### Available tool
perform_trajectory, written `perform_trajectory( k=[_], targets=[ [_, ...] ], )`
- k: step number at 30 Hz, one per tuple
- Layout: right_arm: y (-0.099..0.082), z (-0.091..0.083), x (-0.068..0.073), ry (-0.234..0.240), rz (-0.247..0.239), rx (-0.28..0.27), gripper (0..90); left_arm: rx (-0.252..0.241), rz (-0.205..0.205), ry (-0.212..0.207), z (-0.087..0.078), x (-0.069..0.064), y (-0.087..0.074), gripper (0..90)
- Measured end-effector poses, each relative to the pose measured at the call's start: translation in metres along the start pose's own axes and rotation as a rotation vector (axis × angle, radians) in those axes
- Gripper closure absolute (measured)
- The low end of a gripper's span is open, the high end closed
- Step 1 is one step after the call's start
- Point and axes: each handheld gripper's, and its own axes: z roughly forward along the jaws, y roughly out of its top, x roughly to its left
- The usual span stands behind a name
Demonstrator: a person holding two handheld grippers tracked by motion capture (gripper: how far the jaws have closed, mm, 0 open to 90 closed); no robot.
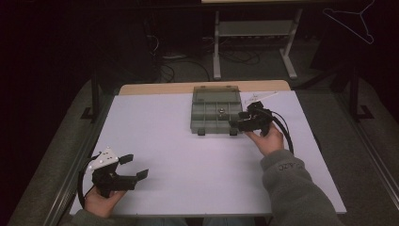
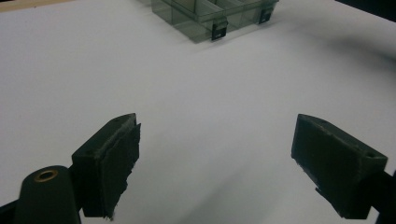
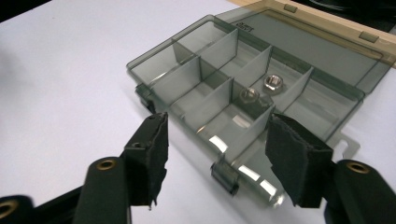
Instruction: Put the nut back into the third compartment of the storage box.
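High view: my right gripper [image 1: 237, 123] sits at the front right corner of the grey compartment box [image 1: 215, 112], which rests mid-table toward the far edge of the white table [image 1: 188, 165]. The lid [image 1: 216, 93] is flipped open and lies flat behind the tray, so all the cells are reachable from above. My left gripper [image 1: 134, 167] rests near the front left corner of the table, well apart from the box, parked out of the way.

In the right gripper view my right gripper's jaws stand apart with nothing between the pads; they hover just in front of the box's front wall, near one black latch [image 3: 224, 177]. Two metal nuts [image 3: 261, 88] lie in neighbouring cells near the middle of the back row, split by a divider. The other cells look bare. I judge the open jaws are lined up either to reach into a cell or to steady the box by its front edge; which, I cannot tell.

In the left gripper view my left jaws are spread wide over bare table, holding nothing.
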Motion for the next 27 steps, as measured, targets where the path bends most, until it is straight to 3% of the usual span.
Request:
perform_trajectory(
  k=[6, 14, 27],
  targets=[
    [-0.014, -0.016, 0.009, 0.008, 0.003, -0.033, 33.7, -0.005, -0.007, 0.005, -0.001, 0.0, 0.0, 14.5],
    [-0.041, -0.031, 0.022, 0.017, 0.013, -0.038, 28.1, 0.003, -0.006, 0.011, -0.002, 0.0, 0.0, 14.5],
    [-0.082, -0.059, 0.028, 0.01, 0.037, -0.034, 23.3, 0.005, -0.001, 0.01, -0.001, -0.001, 0.0, 14.5]
  ],
)
